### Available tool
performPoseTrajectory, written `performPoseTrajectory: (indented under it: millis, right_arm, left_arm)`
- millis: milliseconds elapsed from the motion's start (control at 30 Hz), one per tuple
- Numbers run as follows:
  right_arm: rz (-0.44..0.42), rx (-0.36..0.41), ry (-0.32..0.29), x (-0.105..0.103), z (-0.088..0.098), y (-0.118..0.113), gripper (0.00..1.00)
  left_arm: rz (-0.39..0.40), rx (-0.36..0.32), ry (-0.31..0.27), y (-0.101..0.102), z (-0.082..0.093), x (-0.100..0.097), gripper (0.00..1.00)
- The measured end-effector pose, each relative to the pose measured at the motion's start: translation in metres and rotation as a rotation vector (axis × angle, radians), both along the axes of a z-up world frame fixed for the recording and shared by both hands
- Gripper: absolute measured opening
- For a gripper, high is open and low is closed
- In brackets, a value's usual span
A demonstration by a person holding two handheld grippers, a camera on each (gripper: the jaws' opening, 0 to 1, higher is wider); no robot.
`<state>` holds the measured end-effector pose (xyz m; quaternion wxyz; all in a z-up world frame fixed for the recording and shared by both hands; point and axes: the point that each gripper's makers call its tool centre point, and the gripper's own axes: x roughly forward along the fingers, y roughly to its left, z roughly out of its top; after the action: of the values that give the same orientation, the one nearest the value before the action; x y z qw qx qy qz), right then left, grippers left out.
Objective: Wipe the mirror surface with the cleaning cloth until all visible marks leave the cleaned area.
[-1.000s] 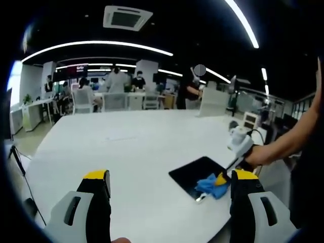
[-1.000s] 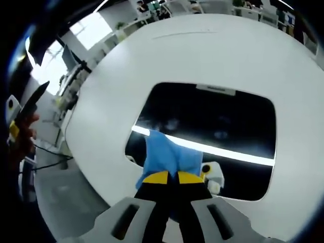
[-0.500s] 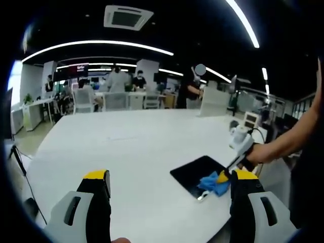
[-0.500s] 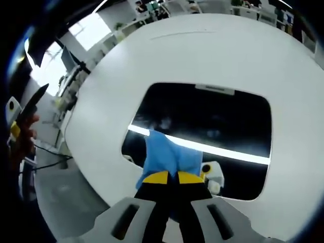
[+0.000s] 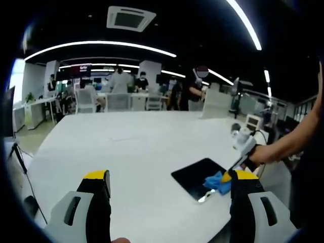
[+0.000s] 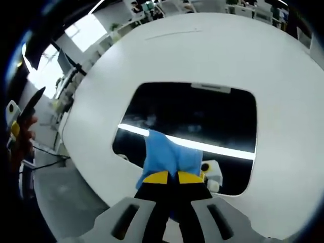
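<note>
While pinched, cleaning cloth (image 6: 167, 158) points up-view — onto mirror (image 6: 202, 121)

The cleaning cloth (image 6: 167, 158) was light blue, the mirror (image 6: 202, 126) dark with a white streak, the table (image 6: 212, 55) plain white.

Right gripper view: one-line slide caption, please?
Right gripper shut on blue cleaning cloth, pressing it onto the dark mirror on the white table.

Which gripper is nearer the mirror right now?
Right. The right gripper presses the blue cloth onto the mirror; the left gripper hovers open, apart from it.
</note>
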<state>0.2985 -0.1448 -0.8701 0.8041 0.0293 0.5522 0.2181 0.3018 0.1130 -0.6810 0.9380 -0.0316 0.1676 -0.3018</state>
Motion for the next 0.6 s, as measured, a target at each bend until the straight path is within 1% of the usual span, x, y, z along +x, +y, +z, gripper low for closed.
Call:
performPoseTrajectory:
  millis: [367,600]
  right_arm:
    - [0.011,-0.001,-0.002,-0.0003,-0.0001,0.0004,0.00]
    - [0.010,0.002,-0.010,0.0001,-0.0002,0.0004,0.00]
  left_arm:
    - [0.015,0.003,0.007,0.0034,-0.0035,-0.0042,0.99]
    - [0.013,0.003,0.011,0.0007,-0.0045,-0.0049,0.99]
